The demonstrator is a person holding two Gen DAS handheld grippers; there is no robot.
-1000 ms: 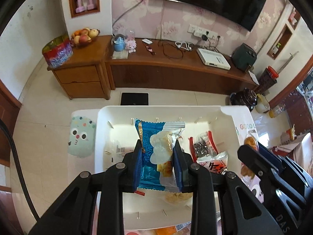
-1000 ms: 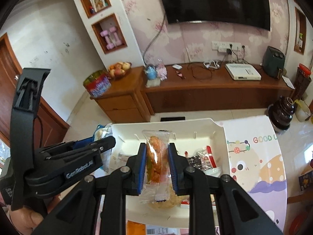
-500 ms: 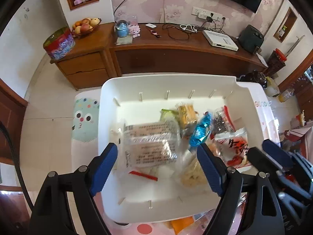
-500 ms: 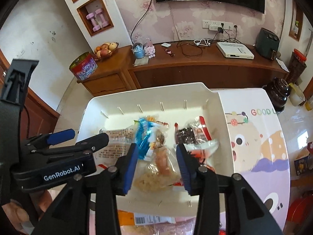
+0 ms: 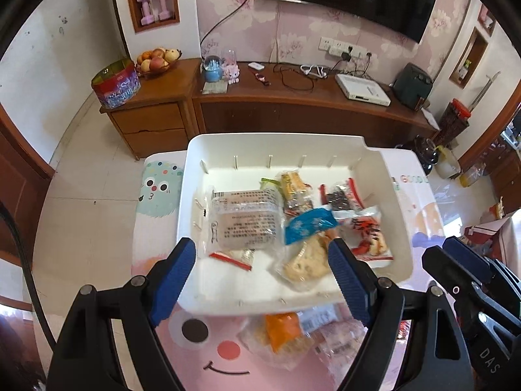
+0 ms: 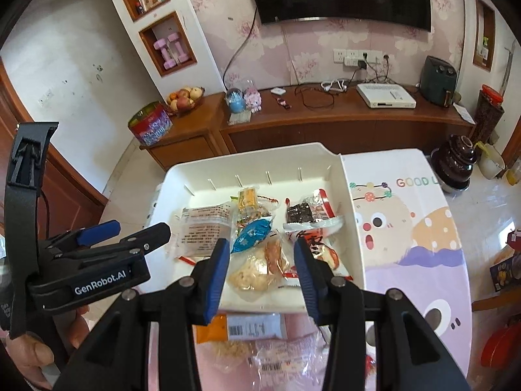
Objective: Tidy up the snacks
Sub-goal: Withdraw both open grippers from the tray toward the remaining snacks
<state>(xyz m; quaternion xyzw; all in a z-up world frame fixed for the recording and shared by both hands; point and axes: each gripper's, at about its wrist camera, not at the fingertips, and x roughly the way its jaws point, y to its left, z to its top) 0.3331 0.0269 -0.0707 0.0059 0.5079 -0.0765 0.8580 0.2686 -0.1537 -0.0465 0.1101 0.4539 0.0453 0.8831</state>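
Note:
A white bin (image 5: 374, 163) (image 6: 350, 215) stands on the cartoon-print table and holds several snack packets. Among them are a clear packet with printed text (image 5: 244, 218) (image 6: 202, 228), a blue packet (image 5: 309, 223) (image 6: 252, 231), a clear packet of pale snacks (image 5: 306, 260) (image 6: 257, 267) and a red-and-white packet (image 5: 368, 234) (image 6: 312, 241). My left gripper (image 5: 262, 277) is open and empty above the bin's near edge. My right gripper (image 6: 260, 273) is open and empty just right of it. More packets (image 5: 283, 329) (image 6: 247, 329) lie on the table in front of the bin.
The table (image 6: 407, 228) stretches right of the bin. Beyond it, a wooden sideboard (image 5: 293, 104) holds a fruit bowl, a tin and electronics. A dark pot (image 6: 456, 163) stands on the floor at far right.
Both grippers have opened and let go of their packets, which now lie in the bin. Both have pulled back from the bin.

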